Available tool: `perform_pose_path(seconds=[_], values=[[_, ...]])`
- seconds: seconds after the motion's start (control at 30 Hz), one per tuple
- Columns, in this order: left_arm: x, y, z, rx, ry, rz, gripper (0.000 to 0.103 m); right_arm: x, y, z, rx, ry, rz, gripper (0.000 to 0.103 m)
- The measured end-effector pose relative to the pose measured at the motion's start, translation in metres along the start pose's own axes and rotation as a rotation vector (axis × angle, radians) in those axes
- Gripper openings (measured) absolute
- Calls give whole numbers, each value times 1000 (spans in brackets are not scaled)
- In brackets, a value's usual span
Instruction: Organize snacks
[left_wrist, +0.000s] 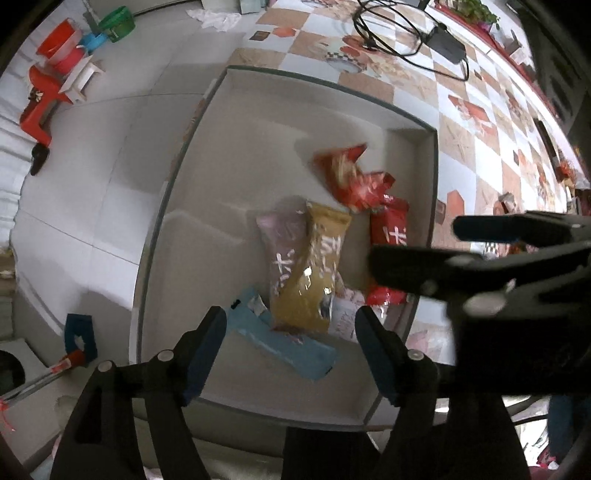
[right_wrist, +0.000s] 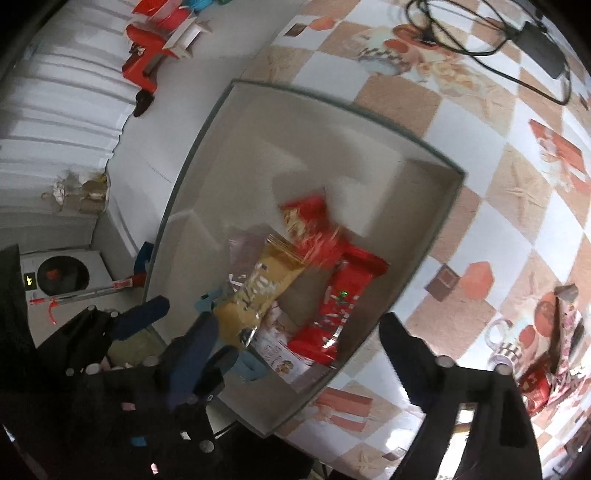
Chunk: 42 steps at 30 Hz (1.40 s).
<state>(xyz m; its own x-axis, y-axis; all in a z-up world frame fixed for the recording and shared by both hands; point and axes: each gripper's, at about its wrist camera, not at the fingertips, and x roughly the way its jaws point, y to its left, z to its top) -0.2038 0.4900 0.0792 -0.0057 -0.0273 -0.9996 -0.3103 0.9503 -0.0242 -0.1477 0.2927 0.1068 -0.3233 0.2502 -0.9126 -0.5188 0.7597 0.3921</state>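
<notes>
A shallow white box (left_wrist: 325, 79) (right_wrist: 332, 99) lies on the table and holds several snack packets. A gold packet (left_wrist: 314, 269) (right_wrist: 255, 295) lies across a pink one (left_wrist: 277, 229) and a blue one (left_wrist: 288, 343). A red packet (left_wrist: 389, 225) (right_wrist: 343, 295) rests by the box's right wall. Another red packet (left_wrist: 347, 173) (right_wrist: 314, 229) is blurred above the pile. My left gripper (left_wrist: 291, 317) hangs open over the near end of the pile, holding nothing. My right gripper (right_wrist: 297, 319) (left_wrist: 415, 242) is open and empty over the box's right side.
The checkered tablecloth (right_wrist: 480, 184) carries a black cable and adapter (left_wrist: 443, 40) at the far end. More snack packets (right_wrist: 535, 384) lie on the table right of the box. Left of the table, red stools and basins (left_wrist: 59, 48) stand on the pale floor.
</notes>
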Motion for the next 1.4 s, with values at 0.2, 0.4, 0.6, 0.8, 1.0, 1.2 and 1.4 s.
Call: perform_pose_path(seconds=[0.2,0.4,0.6,0.8,1.0,1.2,1.4], values=[[2,-18,-12,40,30,55,77,-15,-40,-32,85,6,-51,103],[7,-35,-18,62,78,76,77,-30,-121,-92,263,26,-97,103],[5,-55,-13,84,93,72,78,-36,-207,-150,590,45,-20,103],[-1,-69,-9,104,96,77,79,-33,-277,-215,923,27,114,103],[-4,-74,-4,91,97,94,79,-19,-309,-254,1143,27,265,103],[-3,-70,-2,82,108,103,79,-7,-311,-265,1207,40,316,103],[0,-61,-2,76,109,106,79,11,-303,-272,1257,78,369,103]])
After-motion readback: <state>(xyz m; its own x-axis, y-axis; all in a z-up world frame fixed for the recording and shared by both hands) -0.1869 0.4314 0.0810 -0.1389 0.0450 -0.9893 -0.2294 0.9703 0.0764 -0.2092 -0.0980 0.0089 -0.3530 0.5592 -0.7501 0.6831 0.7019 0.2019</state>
